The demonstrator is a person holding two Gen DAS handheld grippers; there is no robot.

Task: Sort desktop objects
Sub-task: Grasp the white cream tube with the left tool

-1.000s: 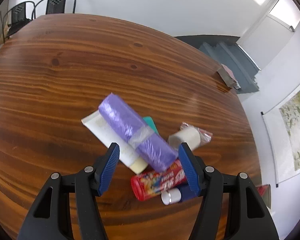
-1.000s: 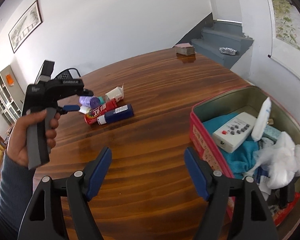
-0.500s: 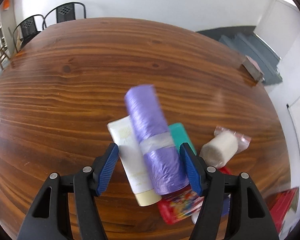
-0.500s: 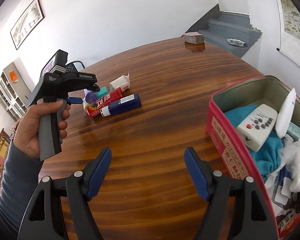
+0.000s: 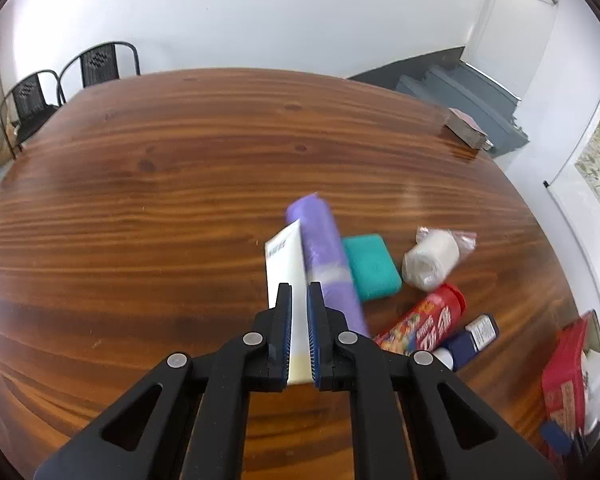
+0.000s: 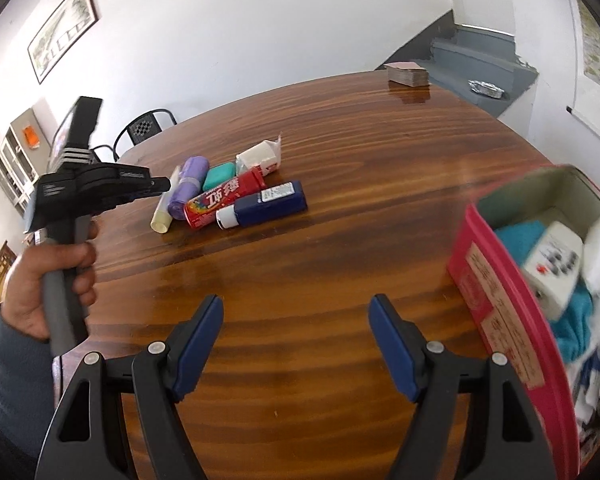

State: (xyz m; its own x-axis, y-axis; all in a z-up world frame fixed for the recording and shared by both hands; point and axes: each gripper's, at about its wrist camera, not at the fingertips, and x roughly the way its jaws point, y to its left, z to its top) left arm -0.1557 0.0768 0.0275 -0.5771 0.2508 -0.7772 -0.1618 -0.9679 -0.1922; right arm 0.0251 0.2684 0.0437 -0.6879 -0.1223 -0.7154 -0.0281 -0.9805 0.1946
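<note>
My left gripper [image 5: 299, 292] is shut on a white tube [image 5: 286, 256]; it also shows in the right wrist view [image 6: 168, 192]. Beside the tube lies a purple bag roll [image 5: 326, 256], then a teal case [image 5: 372, 266], a white wrapped roll [image 5: 432, 262], a red snack can [image 5: 420, 326] and a blue bottle [image 5: 474, 336]. The same pile shows in the right wrist view around the red can [image 6: 226, 198]. My right gripper [image 6: 296, 344] is open and empty above the wooden table [image 6: 340, 208], left of a red tin box [image 6: 508, 312].
The red tin box holds a white remote [image 6: 556, 264], a teal cloth and white items. A stack of cards [image 6: 406, 74] sits at the table's far edge. Black chairs [image 5: 72, 80] stand behind the table. Stairs [image 6: 484, 64] rise at the right.
My left gripper has closed on the white tube, which it only straddled with the purple roll before. The right gripper has swung left, so the tin box sits farther right.
</note>
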